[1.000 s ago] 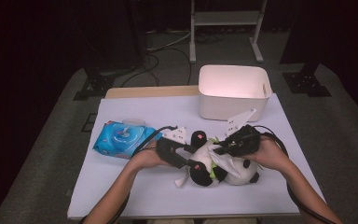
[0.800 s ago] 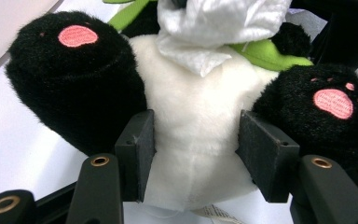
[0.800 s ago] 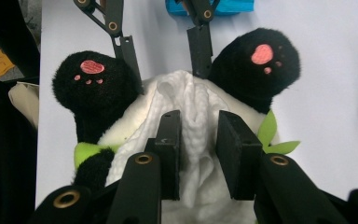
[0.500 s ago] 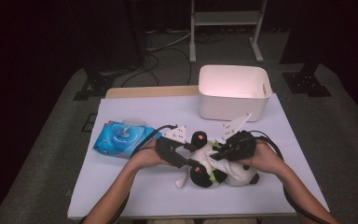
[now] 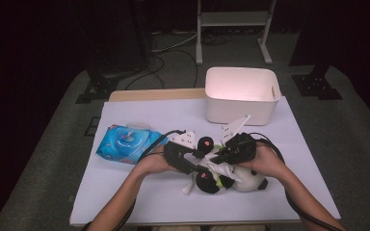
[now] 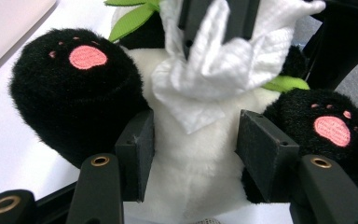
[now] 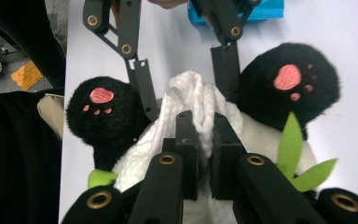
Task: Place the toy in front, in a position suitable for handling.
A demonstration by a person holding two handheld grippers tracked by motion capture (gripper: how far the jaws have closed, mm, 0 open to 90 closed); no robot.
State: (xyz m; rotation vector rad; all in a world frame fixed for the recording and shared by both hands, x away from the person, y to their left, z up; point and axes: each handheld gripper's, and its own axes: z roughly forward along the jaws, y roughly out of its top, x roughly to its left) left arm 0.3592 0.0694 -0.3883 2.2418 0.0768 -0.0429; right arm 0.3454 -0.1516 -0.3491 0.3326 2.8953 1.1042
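A black-and-white plush panda (image 5: 243, 182) lies on its back on the white table, its pink-soled feet toward my left hand. My left gripper (image 6: 198, 140) pinches the white lower belly of the panda (image 6: 200, 186) between the two black legs. My right gripper (image 7: 204, 126) is shut on a crumpled white wipe (image 7: 191, 93), its jaws having just closed tighter. It presses the wipe (image 6: 214, 70) onto the belly just beyond the left pads (image 6: 265, 158). In the high view the left gripper (image 5: 200, 161) and right gripper (image 5: 220, 161) meet over the toy.
A white bin (image 5: 241, 94) stands at the back right of the table (image 5: 139, 202). A blue pack of wipes (image 5: 125, 144) lies to the left of my left hand. A wooden board (image 5: 154, 95) edges the table's far side. Cables trail from both grippers.
My right gripper has shifted a little left and down onto the panda's belly with the wipe. The left hand and the panda have stayed put.
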